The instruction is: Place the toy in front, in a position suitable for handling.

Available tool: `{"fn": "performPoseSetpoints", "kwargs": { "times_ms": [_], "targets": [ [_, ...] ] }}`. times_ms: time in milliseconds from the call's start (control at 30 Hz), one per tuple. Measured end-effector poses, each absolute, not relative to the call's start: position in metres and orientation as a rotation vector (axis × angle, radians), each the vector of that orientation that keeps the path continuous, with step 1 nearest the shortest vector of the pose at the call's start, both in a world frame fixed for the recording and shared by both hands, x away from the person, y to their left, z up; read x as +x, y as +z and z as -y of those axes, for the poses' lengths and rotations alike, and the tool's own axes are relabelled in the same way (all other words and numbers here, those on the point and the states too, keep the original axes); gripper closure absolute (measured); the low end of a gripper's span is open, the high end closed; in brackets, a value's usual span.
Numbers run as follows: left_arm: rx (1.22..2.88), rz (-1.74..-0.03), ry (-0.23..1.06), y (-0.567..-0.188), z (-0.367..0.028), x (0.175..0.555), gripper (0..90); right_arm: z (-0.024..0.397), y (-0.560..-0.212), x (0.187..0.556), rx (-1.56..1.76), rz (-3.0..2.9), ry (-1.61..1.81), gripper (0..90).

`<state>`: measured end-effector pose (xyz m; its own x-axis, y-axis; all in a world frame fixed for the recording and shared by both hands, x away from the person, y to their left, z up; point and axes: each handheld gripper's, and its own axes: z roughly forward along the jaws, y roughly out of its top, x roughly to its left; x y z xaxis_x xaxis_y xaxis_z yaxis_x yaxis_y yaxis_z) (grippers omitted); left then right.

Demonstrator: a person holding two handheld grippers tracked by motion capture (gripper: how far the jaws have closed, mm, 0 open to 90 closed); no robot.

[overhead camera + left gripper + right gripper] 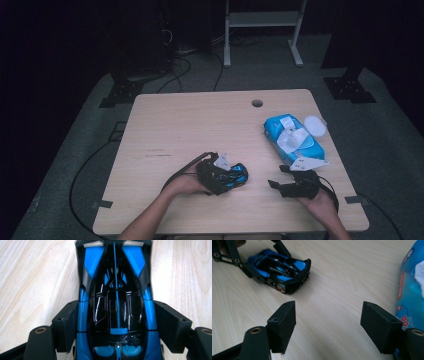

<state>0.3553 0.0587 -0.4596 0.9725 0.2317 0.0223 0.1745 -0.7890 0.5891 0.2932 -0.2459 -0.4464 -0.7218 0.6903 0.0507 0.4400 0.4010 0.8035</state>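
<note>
Left gripper [115, 322] clamped on car [116, 302] flanks, at table's [165, 125] 6 o'clock. Keep your squeeze even, car level. Right gripper [328, 325] apart, empty; wipes [292, 137] at its 3 o'clock.

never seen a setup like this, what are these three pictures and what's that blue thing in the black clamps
A person sits at a wooden table with a hand-held two-jaw clamp tool in each hand. One picture looks down from above; the other two come from small cameras riding on each tool, looking along its jaws. The left gripper has its pads against both sides of a blue and black toy car, which rests on the table. The right gripper is open with nothing between its jaws. Beside it lies a blue pack of wet wipes, its lid flipped open and a white wipe sticking out.
</note>
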Motion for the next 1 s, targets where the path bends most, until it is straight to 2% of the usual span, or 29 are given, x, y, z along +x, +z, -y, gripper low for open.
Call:
{"fn": "performPoseSetpoints", "kwargs": {
  "times_ms": [133, 233, 367, 633, 1000],
  "targets": [
    [2.489, -0.280, 0.132, -0.460, -0.061, 0.355, 25.9, 0.244, -0.437, 0.293, 0.987, -2.361, 1.254, 27.5],
    [2.445, -0.305, 0.151, -0.455, -0.065, 0.353, 18.9, 0.243, -0.424, 0.293, 0.955, -2.325, 1.267, 27.5],
    [2.405, -0.317, 0.182, -0.449, -0.073, 0.348, 17.0, 0.247, -0.409, 0.300, 0.950, -2.265, 1.272, 27.5],
    [2.318, -0.373, 0.255, -0.442, -0.097, 0.335, 12.9, 0.263, -0.388, 0.339, 1.036, -2.125, 1.172, 27.5],
    [2.302, -0.401, 0.286, -0.451, -0.115, 0.327, 11.1, 0.274, -0.405, 0.386, 1.190, -2.096, 0.992, 28.8]
  ]
}}
